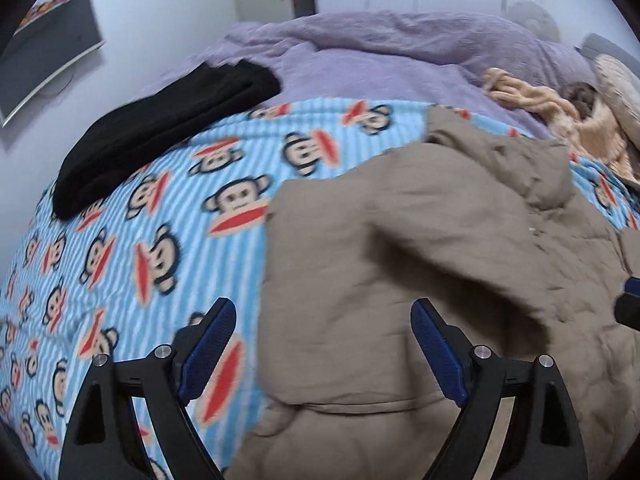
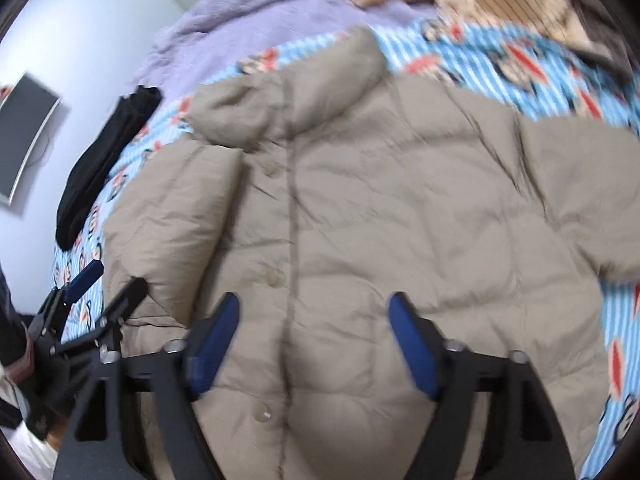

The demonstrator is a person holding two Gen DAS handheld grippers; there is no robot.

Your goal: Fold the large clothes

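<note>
Jacket (image 2: 380, 208), tan and padded, lies front-up on the monkey-print blanket (image 1: 132, 248). Right gripper (image 2: 314, 320) fingers spread wide, empty, over its button placket. Left gripper (image 1: 324, 332) fingers likewise wide, empty, straddling the jacket's left edge. Bare blanket beyond that edge; black garment (image 1: 160, 128) farther out, purple duvet (image 1: 380, 48) behind.

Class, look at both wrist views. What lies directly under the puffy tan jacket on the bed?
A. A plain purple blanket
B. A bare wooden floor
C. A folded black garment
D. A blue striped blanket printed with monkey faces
D: the tan jacket rests on the blue striped monkey-print blanket, which shows around its edges; the black garment lies apart to the side.
</note>
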